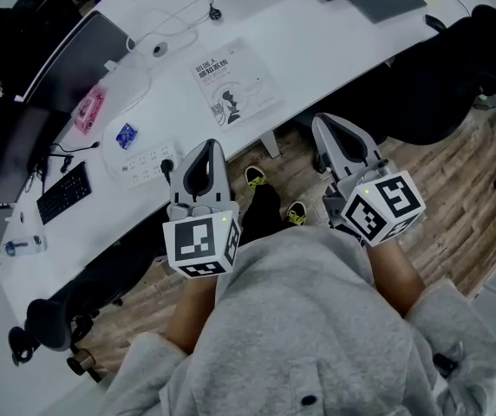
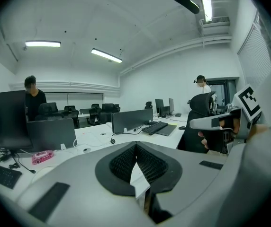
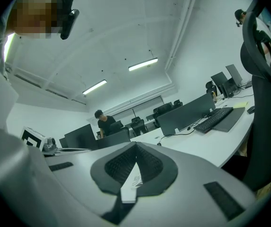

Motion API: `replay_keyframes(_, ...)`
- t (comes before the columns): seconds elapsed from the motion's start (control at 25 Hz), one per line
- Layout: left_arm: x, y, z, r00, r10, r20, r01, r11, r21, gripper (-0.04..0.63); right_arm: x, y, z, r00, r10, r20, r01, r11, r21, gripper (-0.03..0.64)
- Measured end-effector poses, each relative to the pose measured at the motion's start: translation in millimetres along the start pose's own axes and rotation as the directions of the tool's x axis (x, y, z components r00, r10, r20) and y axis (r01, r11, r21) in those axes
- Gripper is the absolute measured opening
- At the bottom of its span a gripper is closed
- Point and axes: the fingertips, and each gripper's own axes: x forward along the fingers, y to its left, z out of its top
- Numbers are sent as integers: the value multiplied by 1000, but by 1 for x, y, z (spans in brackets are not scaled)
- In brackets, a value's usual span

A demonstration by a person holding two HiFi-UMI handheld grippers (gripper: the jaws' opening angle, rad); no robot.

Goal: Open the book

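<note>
Head view: a person in a grey sweatshirt stands before a white curved counter (image 1: pixel 317 42). On it lies a white paperback book with black cover print (image 1: pixel 235 81), shut and flat, near the counter's front edge. The left claw (image 1: pixel 211 146) and the right claw (image 1: pixel 323 121) are held close to the body over the wooden floor (image 1: pixel 456 198), one on each side of the book's line and both short of the counter edge. Each claw's jaws are drawn together with nothing held. A pink case (image 1: pixel 89 111), a small blue packet (image 1: pixel 127 135) and a white power strip (image 1: pixel 144 165) lie to the book's left, well clear of it.

Left gripper view: the black mesh pads (image 2: pixel 121 162) meet at their tips with nothing between them. The claw looks out across the office, above the counter top.

Right gripper view: the jaws are likewise pressed closed and empty. A white sliver shows through the gap below the tips; whether it is the book cannot be told.

Judged from this, the task stands at its start, with the approach not yet made. The next move calls for reaching forward and down to the book. One claw would likely steady the book while the other parts its jaws enough to catch the cover's free edge and lift it.
</note>
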Motion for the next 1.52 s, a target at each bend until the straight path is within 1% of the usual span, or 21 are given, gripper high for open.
replay_keyframes(0.28, 25, 17, -9, 1000, -3, -23, 2, 1000, -30, 9, 25, -10, -10, 999, -17, -37, 18, 999, 28, 26)
replay_keyframes(0.52, 54, 32, -23, 998, -6, -64, 3, 998, -62, 9, 52, -23, -20, 996, -29, -88, 34, 998, 47, 26)
replay_keyframes(0.72, 74, 45, -35, 995, -12, -102, 4, 997, -78, 9, 72, -32, -33, 992, -31, -125, 42, 996, 83, 28)
replay_keyframes(0.84, 90, 49, -40, 992, -25, -121, 14, 996, -88, 9, 83, -40, -38, 988, -43, -149, 57, 994, 88, 28)
replay_keyframes(0.96, 102, 55, -50, 988, -30, -153, 15, 995, -97, 9, 95, -45, -49, 982, -42, -182, 59, 994, 89, 28)
replay_keyframes(1.2, 127, 59, -70, 977, -55, -205, 32, 993, -112, 9, 109, -62, -65, 974, -52, -219, 81, 988, 130, 29)
replay_keyframes(1.4, 146, 66, -89, 967, -65, -245, 33, 991, -131, 9, 123, -72, -86, 962, -46, -271, 94, 981, 168, 32)
replay_keyframes(1.44, 150, 67, -93, 965, -68, -254, 34, 990, -134, 9, 125, -74, -91, 959, -44, -280, 97, 979, 177, 37)
replay_keyframes(1.48, 153, 68, -97, 962, -71, -263, 35, 990, -137, 9, 128, -76, -96, 956, -41, -290, 99, 977, 188, 55)
replay_keyframes(1.52, 156, 69, -102, 960, -72, -271, 35, 990, -140, 9, 130, -78, -102, 953, -37, -302, 101, 975, 199, 96)
